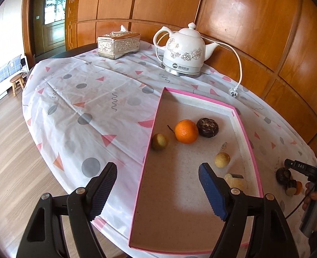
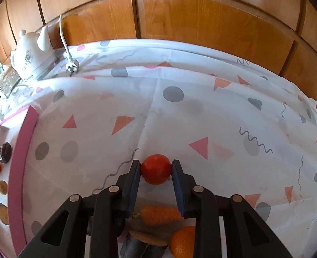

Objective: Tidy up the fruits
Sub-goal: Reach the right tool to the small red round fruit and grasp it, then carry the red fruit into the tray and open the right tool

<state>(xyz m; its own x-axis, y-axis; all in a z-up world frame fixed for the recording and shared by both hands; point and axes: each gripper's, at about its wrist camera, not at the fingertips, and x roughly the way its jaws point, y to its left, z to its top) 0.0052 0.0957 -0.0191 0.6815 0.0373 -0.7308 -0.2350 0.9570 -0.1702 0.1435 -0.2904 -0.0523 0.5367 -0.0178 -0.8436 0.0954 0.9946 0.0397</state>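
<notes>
- The right gripper (image 2: 156, 168) has its two fingers pressed against either side of a red round fruit (image 2: 156, 169), which sits on the patterned tablecloth (image 2: 180, 111).
- A carrot (image 2: 160, 215) and an orange (image 2: 181, 241) lie nearer, beneath the fingers.
- The left gripper (image 1: 157, 179) is spread wide, holding nothing, above the near left edge of the pink-rimmed box lid (image 1: 148, 148).
- Inside the lid, a mandarin (image 1: 186, 131) lies farther off.

Clothed table (image 1: 89, 99): pink tray (image 1: 154, 129), kettle (image 1: 184, 51), tissue box (image 1: 118, 45).
</notes>
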